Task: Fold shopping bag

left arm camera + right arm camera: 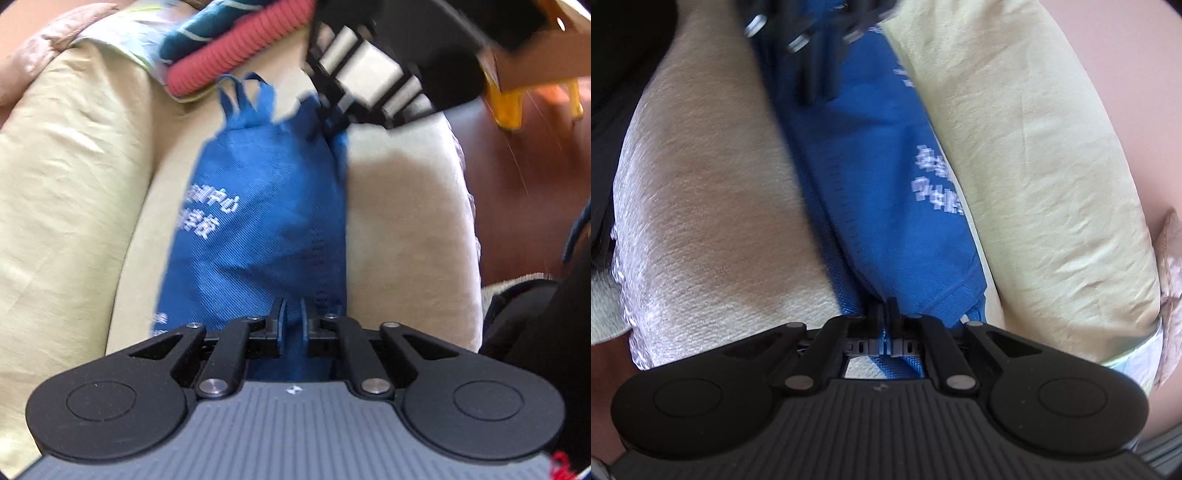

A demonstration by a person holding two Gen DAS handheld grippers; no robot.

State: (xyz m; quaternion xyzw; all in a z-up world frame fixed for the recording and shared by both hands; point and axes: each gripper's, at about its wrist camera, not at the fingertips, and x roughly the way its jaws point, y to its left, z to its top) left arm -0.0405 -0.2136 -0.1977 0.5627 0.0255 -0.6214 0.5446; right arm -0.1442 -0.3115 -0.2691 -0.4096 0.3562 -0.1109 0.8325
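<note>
A blue woven shopping bag (266, 206) with white lettering lies stretched lengthwise along a cream sofa seat (402, 221). Its handles (242, 92) point to the far end in the left wrist view. My left gripper (293, 317) is shut on the bag's near end, with blue fabric pinched between the fingers. The right gripper (332, 118) holds the bag's far right edge in that view. In the right wrist view my right gripper (886, 312) is shut on a fold of the bag (886, 166). The left gripper (812, 48) shows blurred at the bag's far end.
A pale yellow cushion (70, 184) (1045, 166) borders the bag on one side. Folded teal and red knit cloths (236, 44) lie beyond the handles. A brown floor (517, 177) with a yellow stool (532, 99) lies past the sofa edge.
</note>
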